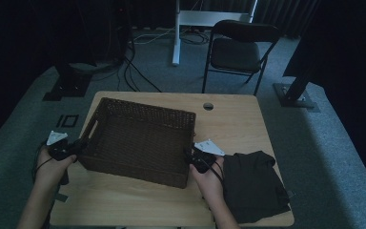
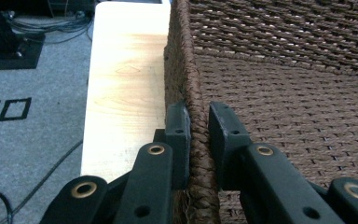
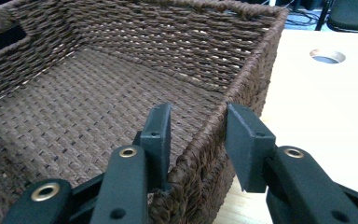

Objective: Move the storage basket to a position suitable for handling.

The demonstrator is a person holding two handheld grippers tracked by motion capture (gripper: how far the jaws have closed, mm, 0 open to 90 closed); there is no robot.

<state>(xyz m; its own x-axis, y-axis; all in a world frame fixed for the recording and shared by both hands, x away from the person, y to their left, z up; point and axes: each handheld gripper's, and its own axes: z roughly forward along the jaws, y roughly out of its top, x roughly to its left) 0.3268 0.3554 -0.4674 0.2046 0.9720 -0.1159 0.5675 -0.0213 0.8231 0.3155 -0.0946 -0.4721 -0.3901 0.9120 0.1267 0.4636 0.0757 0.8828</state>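
A brown woven basket (image 1: 145, 109) with handle slots sits empty on the left half of the light wooden table (image 1: 233, 124). My left gripper (image 1: 78, 148) is at its left wall. In the left gripper view the left gripper (image 2: 199, 121) straddles the wall's rim, a pad pressed on each side of the basket (image 2: 279, 93). My right gripper (image 1: 190, 160) is at the basket's near right corner. In the right gripper view the right gripper (image 3: 196, 116) has one pad inside and one outside the right wall of the basket (image 3: 98, 107), closed against it.
A dark crumpled cloth (image 1: 255, 183) lies on the table's near right corner, just right of my right hand. A round cable hole (image 1: 208, 106) is near the far edge. Beyond the table stand a folding chair (image 1: 238, 47), floor cables and stand bases.
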